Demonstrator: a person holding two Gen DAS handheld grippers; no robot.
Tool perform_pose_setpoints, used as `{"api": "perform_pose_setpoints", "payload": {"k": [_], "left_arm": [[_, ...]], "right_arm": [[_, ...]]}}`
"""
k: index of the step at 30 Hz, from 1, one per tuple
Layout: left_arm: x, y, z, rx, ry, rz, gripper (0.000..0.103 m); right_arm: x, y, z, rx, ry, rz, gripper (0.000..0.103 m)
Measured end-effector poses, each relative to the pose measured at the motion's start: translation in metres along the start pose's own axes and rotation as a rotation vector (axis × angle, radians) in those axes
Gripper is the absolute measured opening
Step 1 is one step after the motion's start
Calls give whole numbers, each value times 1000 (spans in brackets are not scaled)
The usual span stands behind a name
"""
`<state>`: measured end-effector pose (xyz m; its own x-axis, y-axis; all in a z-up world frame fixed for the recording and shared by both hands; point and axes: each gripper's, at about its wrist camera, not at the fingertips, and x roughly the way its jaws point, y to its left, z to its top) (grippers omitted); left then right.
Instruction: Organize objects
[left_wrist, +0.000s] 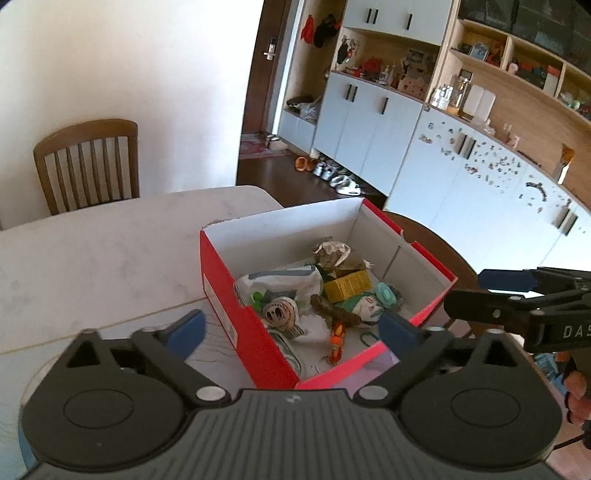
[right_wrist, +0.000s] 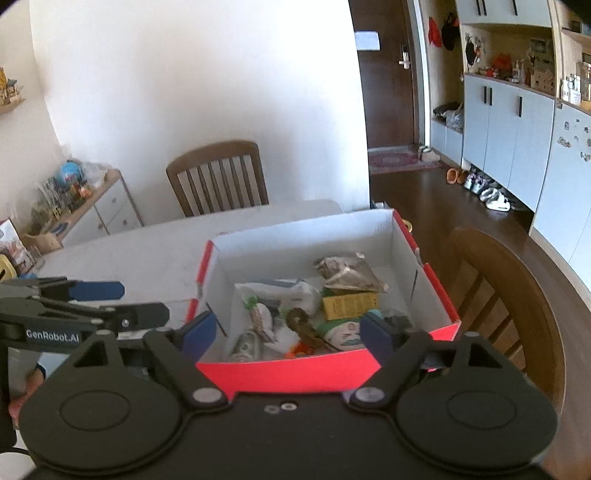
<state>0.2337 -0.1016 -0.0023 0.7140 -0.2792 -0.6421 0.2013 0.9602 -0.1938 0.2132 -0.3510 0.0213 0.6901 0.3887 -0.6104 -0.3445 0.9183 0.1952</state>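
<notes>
Both grippers — left (left_wrist: 291, 328), right (right_wrist: 286, 334) — gape wide, seemingly empty, over the box (right_wrist: 280, 373).

One red cardboard shoebox with a white inside (left_wrist: 236, 317) sits on one white marble table (left_wrist: 92, 251). It holds one yellow carton (left_wrist: 347, 285), one crumpled foil wrapper (left_wrist: 334, 253) and two wooden slat-back chairs (right_wrist: 218, 177) stand near.

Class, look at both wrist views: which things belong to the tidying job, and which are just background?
Part of the job:
red box
yellow carton
crumpled wrapper
white bag
left gripper, open
right gripper, open

Just background:
wooden chair
shoes
cupboards
</notes>
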Motion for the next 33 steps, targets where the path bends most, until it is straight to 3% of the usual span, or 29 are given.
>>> {"api": "perform_pose_setpoints", "payload": {"k": [6,17,33], "left_arm": [[-14,9,-8,8,-14,-14,103],[-38,18,-16,37,-46,-8,103],[-50,17,-23,92,-69,-28,103]], "right_arm": [[-14,21,-7,-5,-70,-13,102],[-30,55,-29,-10,-105,-36,102],[-45,64,-50,75,-122,-64,102]]}}
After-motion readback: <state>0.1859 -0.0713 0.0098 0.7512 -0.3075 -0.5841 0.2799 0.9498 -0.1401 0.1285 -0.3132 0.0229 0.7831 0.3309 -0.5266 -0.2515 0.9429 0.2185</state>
